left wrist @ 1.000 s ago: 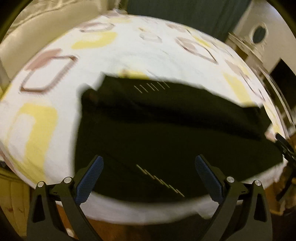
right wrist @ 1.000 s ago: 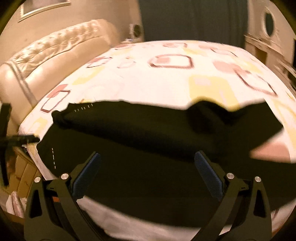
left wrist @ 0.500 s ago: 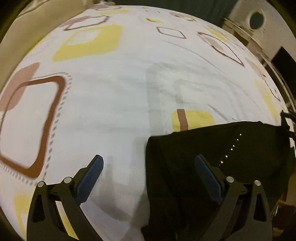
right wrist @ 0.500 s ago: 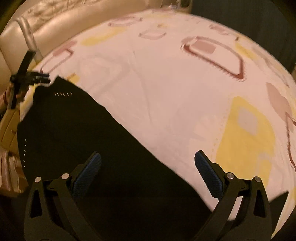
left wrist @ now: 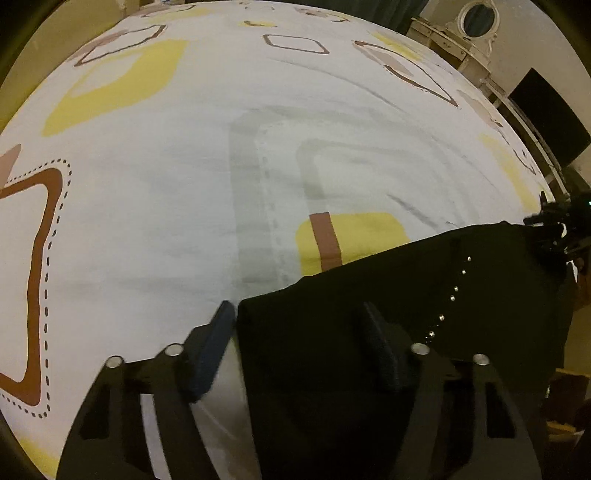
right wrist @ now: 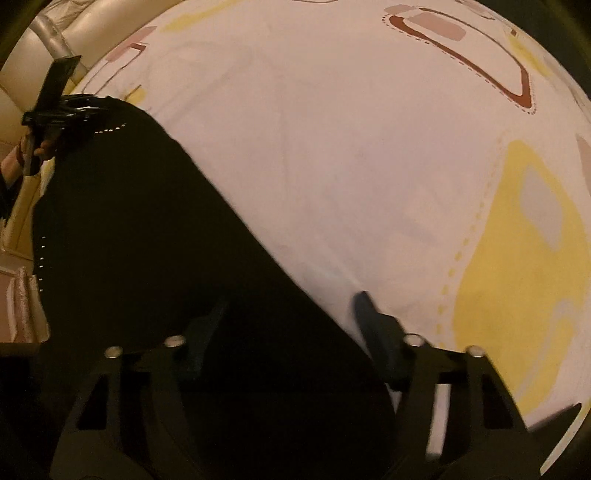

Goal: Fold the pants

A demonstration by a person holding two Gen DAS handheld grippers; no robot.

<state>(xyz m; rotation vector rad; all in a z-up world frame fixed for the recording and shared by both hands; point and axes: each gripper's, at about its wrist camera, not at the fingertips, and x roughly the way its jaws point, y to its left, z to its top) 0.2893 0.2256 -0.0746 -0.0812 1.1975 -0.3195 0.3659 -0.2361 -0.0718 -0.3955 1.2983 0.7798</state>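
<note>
Black pants (left wrist: 424, 295) with a row of small studs lie on a patterned bed sheet (left wrist: 184, 184). My left gripper (left wrist: 299, 328) is low over the pants' near left corner, jaws partly closed around the fabric edge, one finger on the sheet and one on the cloth. In the right wrist view the pants (right wrist: 147, 240) stretch to the left. My right gripper (right wrist: 291, 314) straddles their far edge, jaws partly closed, still apart. Each gripper shows in the other's view: the right one (left wrist: 554, 229), the left one (right wrist: 55, 110).
The sheet (right wrist: 369, 147) is white with yellow and brown shapes and fills most of both views. A cream padded headboard (right wrist: 55, 29) is at the upper left of the right view. A dresser with a round mirror (left wrist: 476, 18) and a dark screen (left wrist: 546, 114) stand beyond the bed.
Both grippers have dropped down to the pants' far edge, one at each end, and their jaws have narrowed from wide open. The pants lie as before.
</note>
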